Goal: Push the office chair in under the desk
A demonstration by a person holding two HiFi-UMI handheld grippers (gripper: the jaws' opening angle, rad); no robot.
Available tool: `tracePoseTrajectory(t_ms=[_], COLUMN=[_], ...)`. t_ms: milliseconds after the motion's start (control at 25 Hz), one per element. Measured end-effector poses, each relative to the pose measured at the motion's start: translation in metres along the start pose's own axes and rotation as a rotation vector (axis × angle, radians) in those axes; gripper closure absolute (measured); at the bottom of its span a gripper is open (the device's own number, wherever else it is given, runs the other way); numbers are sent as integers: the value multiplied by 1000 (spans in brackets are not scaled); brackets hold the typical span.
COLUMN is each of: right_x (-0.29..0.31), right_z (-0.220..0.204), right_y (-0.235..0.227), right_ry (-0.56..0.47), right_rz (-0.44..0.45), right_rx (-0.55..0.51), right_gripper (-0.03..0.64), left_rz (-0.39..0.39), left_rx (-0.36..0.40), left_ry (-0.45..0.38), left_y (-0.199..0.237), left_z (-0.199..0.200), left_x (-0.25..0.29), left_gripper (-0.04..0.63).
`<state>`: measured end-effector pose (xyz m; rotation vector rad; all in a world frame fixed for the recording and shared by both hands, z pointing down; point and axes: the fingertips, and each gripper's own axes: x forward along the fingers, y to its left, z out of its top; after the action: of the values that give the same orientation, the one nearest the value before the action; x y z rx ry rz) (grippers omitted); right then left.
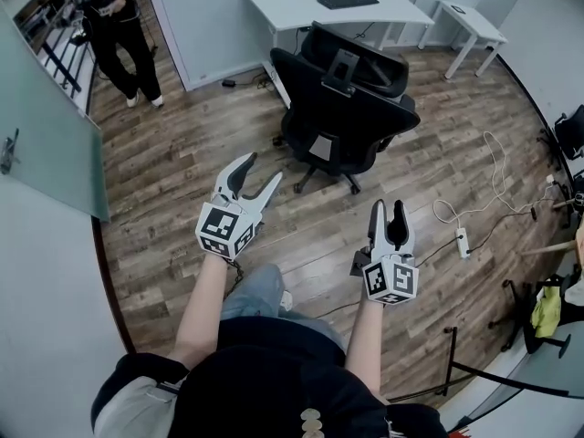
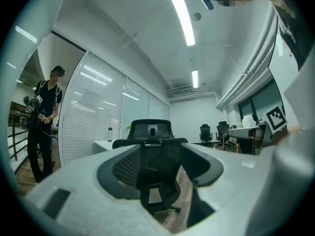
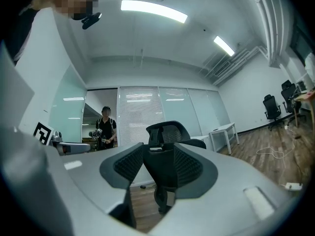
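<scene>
Office chair (image 1: pixel 342 99) at your 12 o'clock, desk (image 1: pixel 301 3) beyond; left tool (image 1: pixel 260 172), nearer, and right tool (image 1: pixel 388 210) gape empty.

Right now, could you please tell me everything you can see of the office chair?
The office chair is black, with a mesh-looking back, headrest, armrests and a star base on castors. It stands upright on the wood floor in front of the white desk, not under it, back towards the camera.

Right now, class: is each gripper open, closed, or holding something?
Left gripper: open, holding nothing.
Right gripper: open, holding nothing.
</scene>
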<state>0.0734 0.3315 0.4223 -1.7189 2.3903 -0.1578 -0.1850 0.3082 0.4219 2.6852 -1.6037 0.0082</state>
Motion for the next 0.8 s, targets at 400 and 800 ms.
tracePoseTrajectory(t_ms=[400, 800], right_x=[71, 190], right_z=[-11, 0], right_y=[-24, -48], right_ry=[-1, -27], right_rz=[-13, -67], right_rx=[1, -33], right_gripper=[437, 437], left_rz=[-3, -65], left_rx=[10, 26], left_ry=[3, -8], left_y=[42, 117], left_z=[-8, 5], left_x=[65, 184], left_gripper=[347, 347])
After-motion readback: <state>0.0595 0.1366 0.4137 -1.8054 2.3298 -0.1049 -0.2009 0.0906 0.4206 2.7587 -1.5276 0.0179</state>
